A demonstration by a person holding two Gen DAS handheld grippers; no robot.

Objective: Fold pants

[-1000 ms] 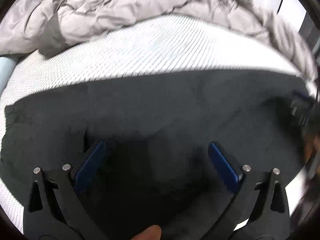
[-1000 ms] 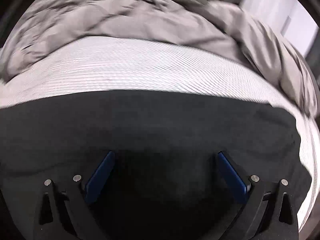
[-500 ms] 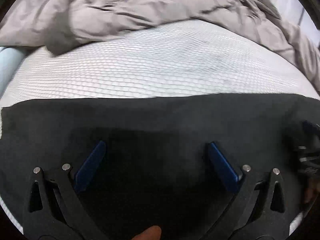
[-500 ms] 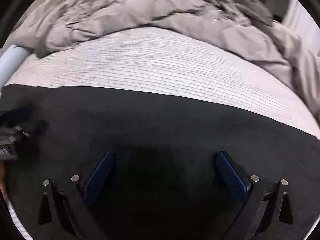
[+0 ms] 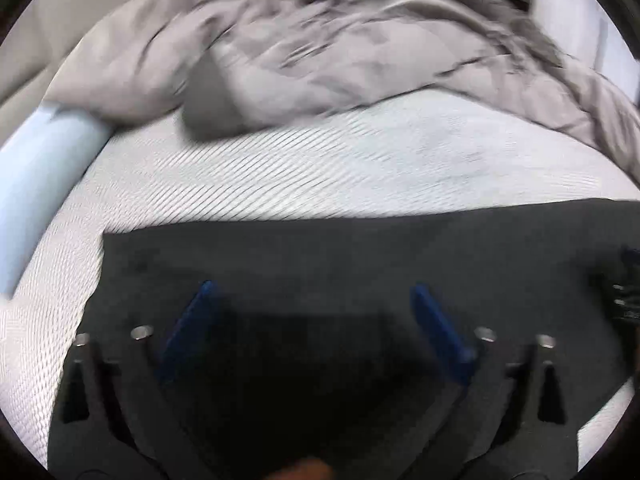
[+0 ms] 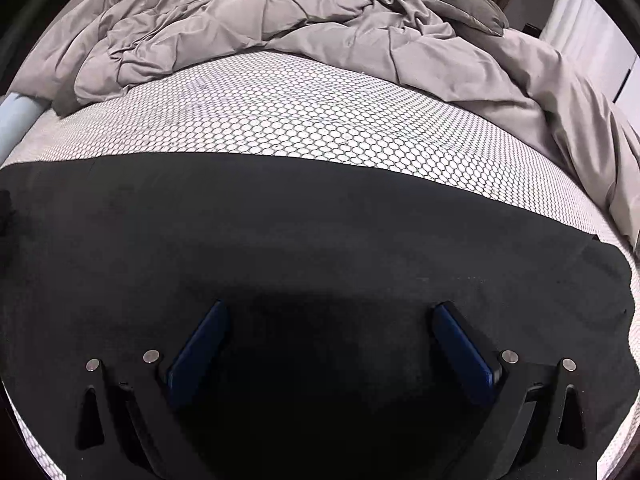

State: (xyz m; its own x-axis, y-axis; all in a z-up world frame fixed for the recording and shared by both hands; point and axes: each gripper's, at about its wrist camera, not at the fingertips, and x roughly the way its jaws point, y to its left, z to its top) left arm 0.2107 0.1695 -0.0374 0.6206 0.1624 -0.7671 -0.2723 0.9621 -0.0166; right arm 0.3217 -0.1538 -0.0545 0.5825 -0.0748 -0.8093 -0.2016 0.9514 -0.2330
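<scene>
Both my left gripper [image 5: 310,292] and right gripper [image 6: 330,312] hang with jaws spread wide, gripping nothing, over the black pants [image 6: 320,240]. The pants lie flat along the mattress's [image 6: 300,120] near edge, their far edge straight. Beyond lies bare mattress, then the rumpled grey duvet [image 6: 280,20] heaped along the far edge.

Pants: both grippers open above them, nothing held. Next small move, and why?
Probably lower the left gripper onto the pants' left end, whose square corner lies flat on the mattress, and pinch it. Both the left and the right gripper are open with only flat dark cloth between the fingers, so a fold likely needs an edge gripped first.
</scene>
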